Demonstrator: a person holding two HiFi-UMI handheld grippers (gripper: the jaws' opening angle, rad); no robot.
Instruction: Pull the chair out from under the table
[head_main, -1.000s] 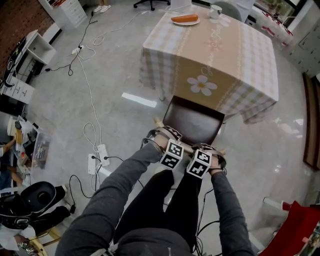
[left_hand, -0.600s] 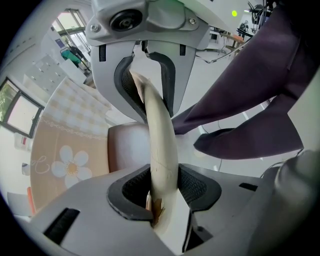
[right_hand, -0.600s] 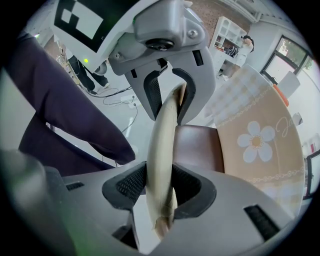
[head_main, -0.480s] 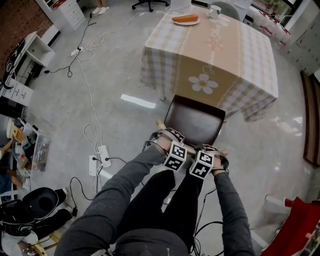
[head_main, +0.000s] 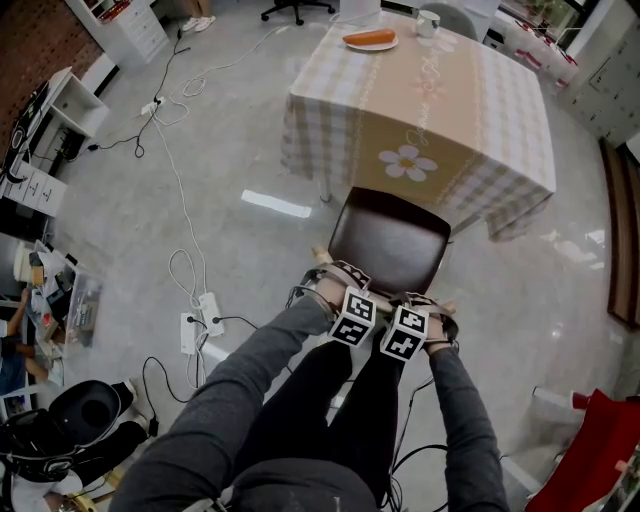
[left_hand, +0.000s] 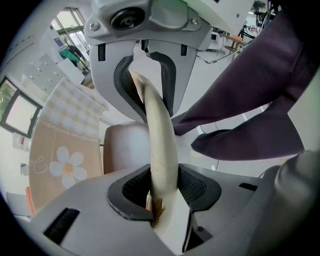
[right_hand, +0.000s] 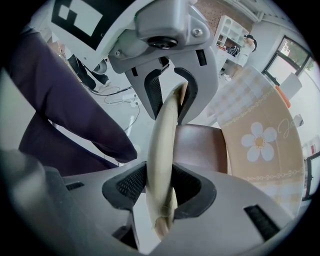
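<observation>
I clench the left hand-held gripper (head_main: 335, 283) and the right hand-held gripper (head_main: 425, 305) on the pale wooden back rail (left_hand: 161, 135) of the brown-seated chair (head_main: 390, 238), which stands at the near edge of the checked-cloth counter (head_main: 500, 120).

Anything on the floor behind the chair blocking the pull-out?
Only the person's own legs stand right behind the chair. A power strip and a cable lie on the floor to their left, off the straight line back. Nothing else visible.
</observation>
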